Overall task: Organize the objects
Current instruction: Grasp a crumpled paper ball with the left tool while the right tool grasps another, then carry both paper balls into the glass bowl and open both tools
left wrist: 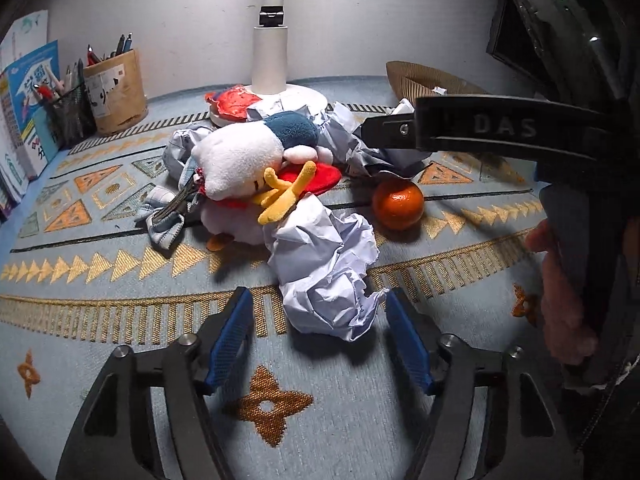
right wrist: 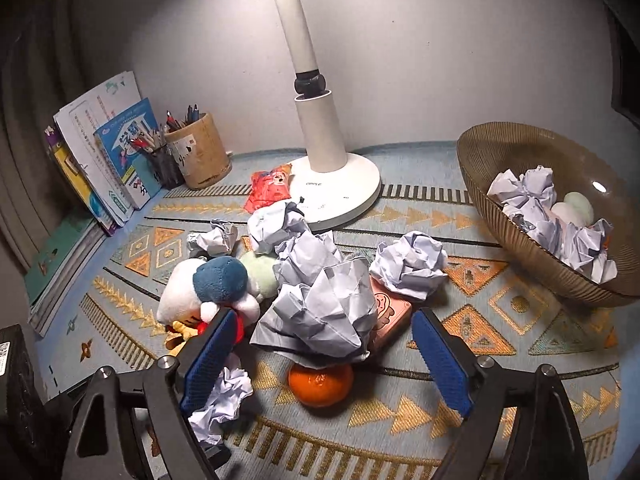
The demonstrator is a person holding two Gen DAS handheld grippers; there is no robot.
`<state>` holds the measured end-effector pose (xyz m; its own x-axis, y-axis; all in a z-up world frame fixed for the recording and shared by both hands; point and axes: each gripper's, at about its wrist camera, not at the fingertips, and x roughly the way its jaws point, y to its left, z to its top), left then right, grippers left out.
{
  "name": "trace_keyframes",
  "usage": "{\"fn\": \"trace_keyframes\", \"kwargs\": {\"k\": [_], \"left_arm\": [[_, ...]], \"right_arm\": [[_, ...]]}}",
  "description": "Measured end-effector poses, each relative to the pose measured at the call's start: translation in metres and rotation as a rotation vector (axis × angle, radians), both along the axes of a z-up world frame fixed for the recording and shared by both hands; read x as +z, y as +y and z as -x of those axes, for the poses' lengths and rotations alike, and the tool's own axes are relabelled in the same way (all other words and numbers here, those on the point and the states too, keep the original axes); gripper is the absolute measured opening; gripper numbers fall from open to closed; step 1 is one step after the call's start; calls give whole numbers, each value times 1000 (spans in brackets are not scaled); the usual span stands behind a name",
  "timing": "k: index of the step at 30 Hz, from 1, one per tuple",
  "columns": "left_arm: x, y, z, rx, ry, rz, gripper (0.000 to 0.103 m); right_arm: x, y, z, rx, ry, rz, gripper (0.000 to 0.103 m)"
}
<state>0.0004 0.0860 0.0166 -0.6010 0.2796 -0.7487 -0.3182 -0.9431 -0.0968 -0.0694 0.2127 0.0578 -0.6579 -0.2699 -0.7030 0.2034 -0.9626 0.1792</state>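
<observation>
Crumpled paper balls, a white plush toy (left wrist: pixel 236 160) (right wrist: pixel 188 292) and an orange (left wrist: pixel 398 200) (right wrist: pixel 320 384) lie on a patterned cloth. My left gripper (left wrist: pixel 317 295) is open around a long crumpled paper (left wrist: pixel 324 276); its left pad stands clear of the sheet, while the right one is at its torn edge. My right gripper (right wrist: pixel 325 314) is open over a large paper ball (right wrist: pixel 320 312), and neither pad touches it. That ball hides the top of the orange. In the left wrist view, the right gripper's finger (left wrist: pixel 384 133) reaches in over the paper pile.
A brown ribbed bowl (right wrist: pixel 520 252) at the right holds several paper balls. A white lamp (right wrist: pixel 336 184) stands at the back, with a red wrapper (right wrist: pixel 268 184) beside it. Pen holders (right wrist: pixel 200 152) and books (right wrist: pixel 112 160) line the left wall. A pink case (right wrist: pixel 394 314) lies under paper.
</observation>
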Motion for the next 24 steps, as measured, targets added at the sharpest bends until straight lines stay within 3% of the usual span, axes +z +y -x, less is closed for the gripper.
{"fn": "trace_keyframes", "kwargs": {"k": [1, 3, 6, 12, 15, 18, 24], "left_arm": [[-1, 0, 1, -1, -3, -4, 56], [-1, 1, 0, -10, -5, -15, 37], [0, 0, -3, 11, 10, -8, 34], [7, -16, -7, 22, 31, -111, 34], [10, -19, -11, 25, 40, -126, 34], [18, -15, -17, -2, 44, -175, 33], [51, 19, -22, -78, 121, -158, 33]], "right_arm": [[-3, 0, 3, 4, -7, 6, 60], [-7, 1, 4, 7, -9, 24, 49], [-6, 4, -3, 6, 20, 29, 46], [9, 23, -28, -9, 67, 74, 46], [16, 38, -44, -25, 87, 85, 46], [24, 55, -61, -55, 102, 84, 46], [55, 107, -85, -152, 158, 109, 46]]}}
